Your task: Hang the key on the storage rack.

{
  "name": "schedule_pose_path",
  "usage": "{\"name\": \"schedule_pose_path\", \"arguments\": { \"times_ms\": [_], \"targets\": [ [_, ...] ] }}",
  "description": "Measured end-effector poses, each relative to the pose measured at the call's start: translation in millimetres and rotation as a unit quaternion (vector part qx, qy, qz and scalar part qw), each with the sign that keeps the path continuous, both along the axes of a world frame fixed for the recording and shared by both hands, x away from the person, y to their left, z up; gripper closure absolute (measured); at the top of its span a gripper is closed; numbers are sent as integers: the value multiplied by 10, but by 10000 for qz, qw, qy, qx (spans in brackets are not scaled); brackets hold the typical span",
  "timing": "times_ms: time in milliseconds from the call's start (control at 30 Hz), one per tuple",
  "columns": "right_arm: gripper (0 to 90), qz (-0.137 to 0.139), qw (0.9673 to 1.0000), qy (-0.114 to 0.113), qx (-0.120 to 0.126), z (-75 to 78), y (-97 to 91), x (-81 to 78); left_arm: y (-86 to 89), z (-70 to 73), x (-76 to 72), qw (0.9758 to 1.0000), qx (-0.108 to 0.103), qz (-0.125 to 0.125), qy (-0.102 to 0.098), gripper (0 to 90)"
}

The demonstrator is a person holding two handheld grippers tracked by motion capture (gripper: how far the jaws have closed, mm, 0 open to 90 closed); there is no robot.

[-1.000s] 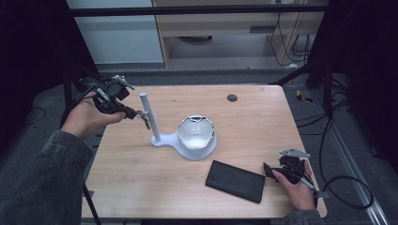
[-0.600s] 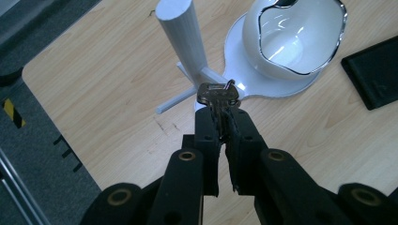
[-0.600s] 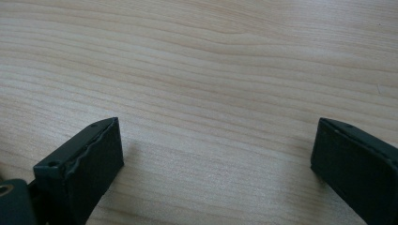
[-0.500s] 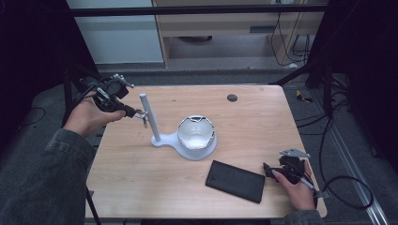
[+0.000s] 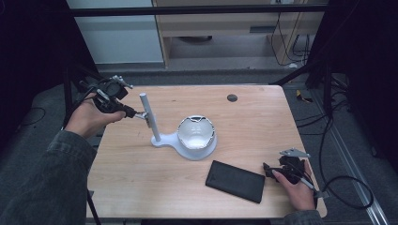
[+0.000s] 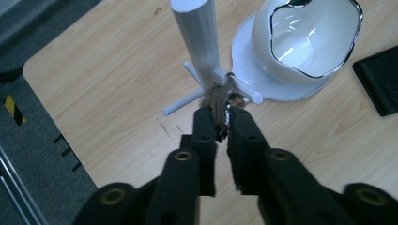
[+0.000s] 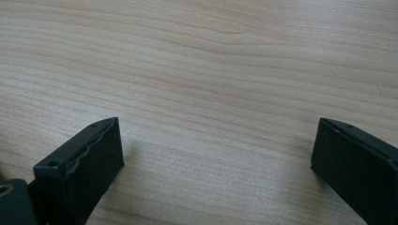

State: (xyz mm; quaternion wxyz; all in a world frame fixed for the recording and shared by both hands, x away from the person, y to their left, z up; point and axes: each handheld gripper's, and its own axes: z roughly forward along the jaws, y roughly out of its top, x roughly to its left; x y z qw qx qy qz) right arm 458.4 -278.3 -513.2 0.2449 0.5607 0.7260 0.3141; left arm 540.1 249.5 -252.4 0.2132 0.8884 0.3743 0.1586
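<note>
A white stand has an upright post with thin side pegs, on a flat base. My left gripper is shut on a small metal key, and the key's head is against a peg at the post. A white bowl with a silver rim sits on the base. Near the front right corner my right gripper rests low over bare wood, jaws wide open with nothing between them.
A flat black slab lies on the wooden table just left of the right gripper. A dark round spot marks the far side of the table. The left table edge is close behind the left hand.
The left gripper has barely shifted and still holds the key against the post's peg. The right gripper has not moved.
</note>
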Motion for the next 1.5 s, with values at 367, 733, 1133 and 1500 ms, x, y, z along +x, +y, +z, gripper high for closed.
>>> {"name": "schedule_pose_path", "arguments": {
  "times_ms": [367,733,1133,1500],
  "targets": [
    [25,-17,10000,28,13,5,4,-3,129,-87,-376,9984,-277,-55,-499,545],
    [24,-15,10000,21,19,5,5,-2,132,-350,-664,9980,-346,15,-528,288],
    [89,-107,9995,-286,-49,103,8,-73,-97,-1100,-973,9946,-833,-410,-467,113],
    [127,-83,9986,-513,-73,206,66,-232,-575,-1687,-940,9904,-1153,-652,-385,123]
  ]
}}
